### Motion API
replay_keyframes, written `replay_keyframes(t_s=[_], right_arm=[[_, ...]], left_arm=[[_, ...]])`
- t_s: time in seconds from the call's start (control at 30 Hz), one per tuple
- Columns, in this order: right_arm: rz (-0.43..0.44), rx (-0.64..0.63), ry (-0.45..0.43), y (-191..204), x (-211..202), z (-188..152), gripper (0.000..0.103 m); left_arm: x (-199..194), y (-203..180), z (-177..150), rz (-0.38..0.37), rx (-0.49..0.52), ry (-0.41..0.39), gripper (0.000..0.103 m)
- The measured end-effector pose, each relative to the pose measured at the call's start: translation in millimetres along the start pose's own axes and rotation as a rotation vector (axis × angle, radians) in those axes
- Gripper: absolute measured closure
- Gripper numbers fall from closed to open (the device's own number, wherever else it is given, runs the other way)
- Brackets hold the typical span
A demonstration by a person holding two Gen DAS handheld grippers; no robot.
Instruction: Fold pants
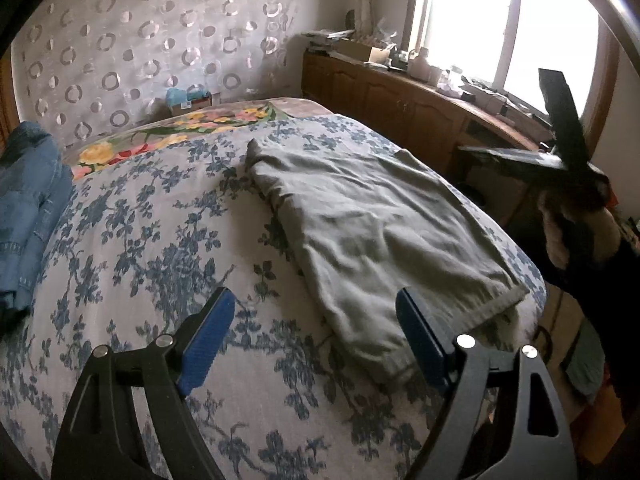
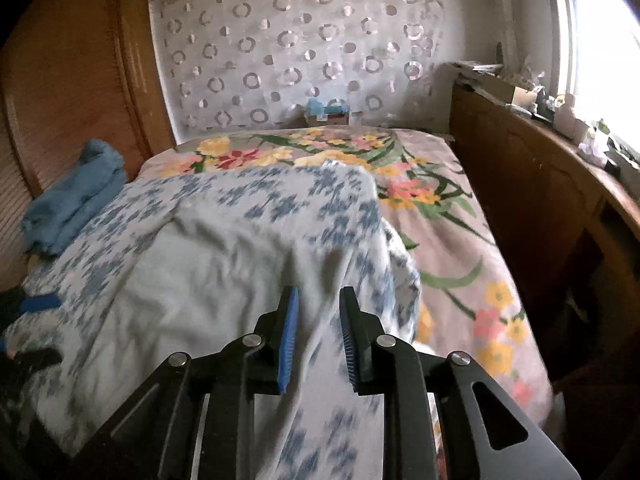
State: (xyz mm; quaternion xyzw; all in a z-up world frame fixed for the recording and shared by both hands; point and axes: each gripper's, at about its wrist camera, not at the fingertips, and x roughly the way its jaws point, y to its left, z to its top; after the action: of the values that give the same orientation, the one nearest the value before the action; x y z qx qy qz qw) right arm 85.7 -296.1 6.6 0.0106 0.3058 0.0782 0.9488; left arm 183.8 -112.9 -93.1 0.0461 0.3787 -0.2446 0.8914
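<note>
Grey-green pants lie folded flat on the right half of the blue-flowered sheet, their near end by the bed's edge. My left gripper hovers just short of that end, open wide, with nothing between its blue pads. At the far right of the left wrist view, a hand holds the other gripper up beside the bed, dark and blurred. In the right wrist view my right gripper hangs over the pale pants. Its jaws stand a narrow gap apart and nothing is pinched between them.
A pile of blue denim sits at the bed's left side, against a wooden wardrobe. A long wooden cabinet cluttered with boxes runs under the bright window on the right. A bedcover with bright flowers shows beyond the sheet.
</note>
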Motion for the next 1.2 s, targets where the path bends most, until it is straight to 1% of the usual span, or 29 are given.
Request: replay_keyframes(t_s=[0.13,0.27,0.33,0.37,0.43,0.5,0.57,0.63,0.7,0.8,0.87,0.97,1.03,1.13,1.2], right_arm=[[0.05,-0.003,0.008,7.9,-34.0,-34.0,0.081],[0.066,-0.006,0.015,14.2,-62.5,-66.6,0.081],[0.059,-0.006,0.012,17.9,-74.1,-78.0,0.08],[0.053,-0.005,0.01,18.2,-80.5,-82.3,0.079],[0.055,0.016,0.012,17.8,-86.8,-89.5,0.074],[0.066,0.032,0.016,21.8,-91.8,-93.8,0.069],[0.071,0.037,0.011,19.8,-93.6,-95.9,0.068],[0.076,0.044,0.016,21.9,-94.1,-95.4,0.067],[0.08,0.057,0.032,22.1,-93.9,-101.7,0.067],[0.07,0.059,0.063,26.4,-88.8,-101.1,0.067],[0.063,0.058,0.075,30.2,-87.1,-102.4,0.067],[0.066,0.066,0.079,30.3,-88.4,-104.0,0.067],[0.068,0.072,0.078,29.5,-88.0,-104.5,0.067],[0.071,0.085,0.072,27.8,-87.9,-104.4,0.067],[0.073,0.092,0.067,28.2,-86.1,-103.7,0.067]], left_arm=[[-7.0,-3.6,-9.4,-0.004,0.003,0.006,0.025],[-10.6,-11.7,-16.8,-0.023,0.01,0.016,0.031],[-8.1,-16.6,-18.7,-0.05,0.008,0.028,0.036],[-5.5,-18.2,-19.5,-0.061,0.004,0.039,0.037],[-0.7,-20.1,-19.5,-0.071,-0.004,0.052,0.039],[4.3,-24.4,-20.4,-0.064,0.005,0.065,0.039],[7.6,-27.7,-22.6,-0.049,0.014,0.075,0.039],[9.6,-29.3,-26.4,-0.057,0.007,0.082,0.042],[13.9,-30.9,-28.3,-0.049,0.008,0.101,0.045],[19.4,-32.3,-29.9,-0.043,0.008,0.114,0.049],[21.0,-32.7,-32.0,-0.044,0.004,0.115,0.053],[21.3,-35.8,-34.1,-0.05,0.011,0.108,0.064],[19.8,-39.6,-34.1,-0.053,0.026,0.102,0.076],[14.3,-41.0,-32.6,-0.023,0.046,0.079,0.091],[7.7,-37.7,-30.9,-0.021,0.043,0.059,0.092]])
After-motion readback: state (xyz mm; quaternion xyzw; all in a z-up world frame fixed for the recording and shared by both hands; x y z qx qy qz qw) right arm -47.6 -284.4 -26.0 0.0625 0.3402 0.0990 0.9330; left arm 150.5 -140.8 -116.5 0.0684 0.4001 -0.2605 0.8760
